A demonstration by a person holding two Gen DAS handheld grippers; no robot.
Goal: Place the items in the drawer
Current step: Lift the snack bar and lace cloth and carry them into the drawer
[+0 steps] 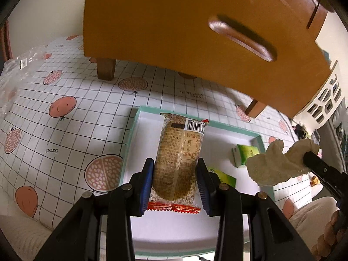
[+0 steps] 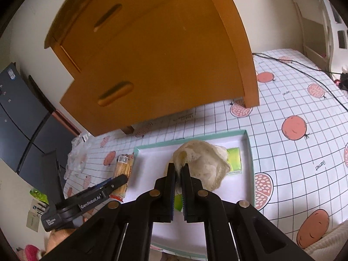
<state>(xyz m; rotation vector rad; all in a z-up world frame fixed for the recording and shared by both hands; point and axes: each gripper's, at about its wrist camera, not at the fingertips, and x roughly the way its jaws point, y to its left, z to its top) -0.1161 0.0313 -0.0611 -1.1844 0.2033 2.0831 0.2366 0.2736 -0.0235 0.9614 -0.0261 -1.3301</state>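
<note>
Right gripper (image 2: 178,167) pinches a pale crumpled cloth (image 2: 202,163) above the teal-rimmed tray (image 2: 249,150). Left gripper (image 2: 113,183), at left, grips a wrapped snack pack (image 2: 124,169). Wooden drawer cabinet (image 2: 156,54) stands beyond.

A: What's the black left gripper with blue pads (image 1: 175,181) doing?

B: Jaws set apart, one pad pressing each side of a brown wrapped snack pack (image 1: 177,158).

A: And the black right gripper (image 2: 178,174)?

B: Jaws nearly closed, pinching a crumpled cream-white cloth (image 2: 203,165). A cream sleeve (image 1: 313,212) shows at its right.
</note>
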